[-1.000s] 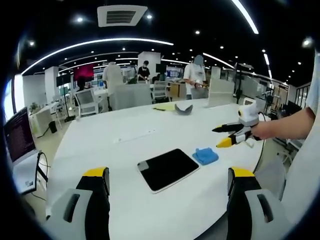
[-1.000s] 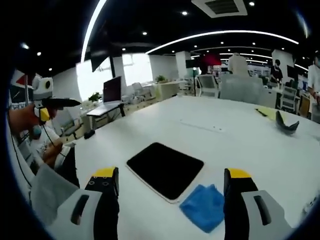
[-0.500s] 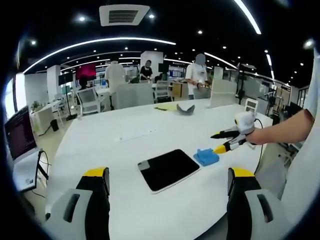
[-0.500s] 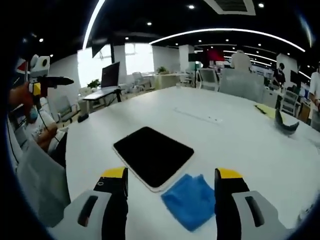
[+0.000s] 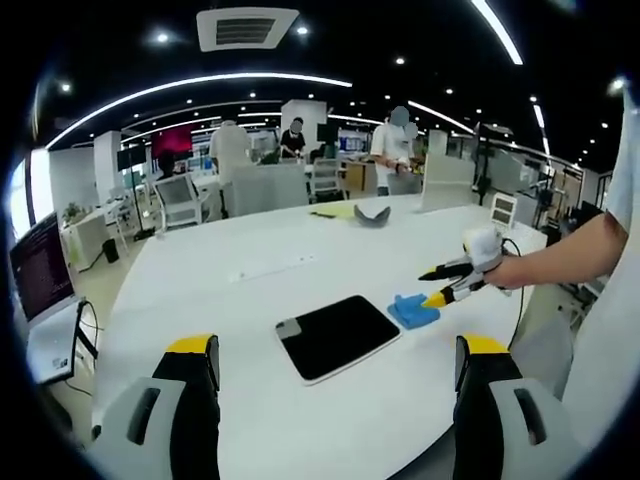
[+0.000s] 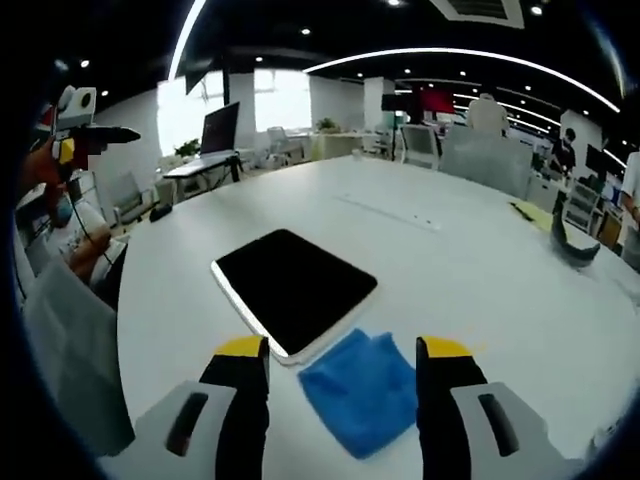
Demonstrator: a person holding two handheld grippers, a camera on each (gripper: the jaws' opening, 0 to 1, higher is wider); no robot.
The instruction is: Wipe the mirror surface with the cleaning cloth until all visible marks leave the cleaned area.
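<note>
Right gripper (image 6: 342,350) jaws parted, empty, straddling blue cloth (image 6: 360,388) beside mirror (image 6: 292,288); left gripper (image 5: 335,350) wide apart, empty.

Your left gripper (image 5: 335,375) has two fat jaws that are black on the inner side and grey on the outer side. Each jaw has a yellow tip and a dark, long slot in its grey part. Your right gripper (image 6: 340,372) looks just the same up close. From the left gripper view, your right gripper (image 5: 436,285) shows thin black jaws with yellow tips and a white body. Your sleeve (image 5: 622,190) looks white or pale grey, but it is blurry.
</note>
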